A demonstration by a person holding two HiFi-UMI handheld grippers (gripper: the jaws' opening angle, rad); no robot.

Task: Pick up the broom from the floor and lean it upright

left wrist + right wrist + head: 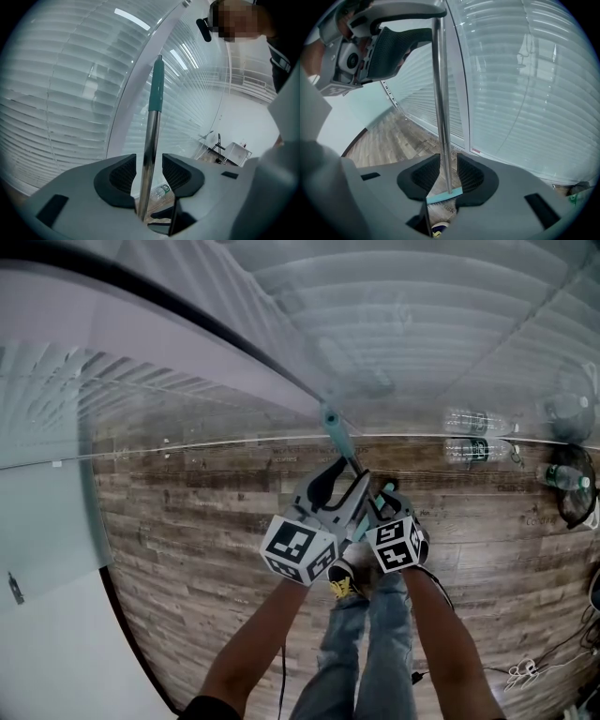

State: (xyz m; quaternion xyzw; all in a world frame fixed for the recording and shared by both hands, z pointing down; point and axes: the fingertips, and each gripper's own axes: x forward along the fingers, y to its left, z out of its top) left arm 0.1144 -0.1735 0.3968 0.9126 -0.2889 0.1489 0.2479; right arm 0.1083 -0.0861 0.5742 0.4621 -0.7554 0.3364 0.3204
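Broom (pixel 440 93): standing upright at the floor's (pixel 187 512) edge, handle leaning toward the blinds (pixel 56 117).
Left gripper (pixel 149 171): jaws gaping, straddling the upper handle without pressing.
Right gripper (pixel 444 176): jaws gaping, straddling the handle lower down.

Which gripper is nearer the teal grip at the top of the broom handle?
Left. The left gripper sits higher on the pole, under the teal grip; the right gripper sits below it, close to the broom head.
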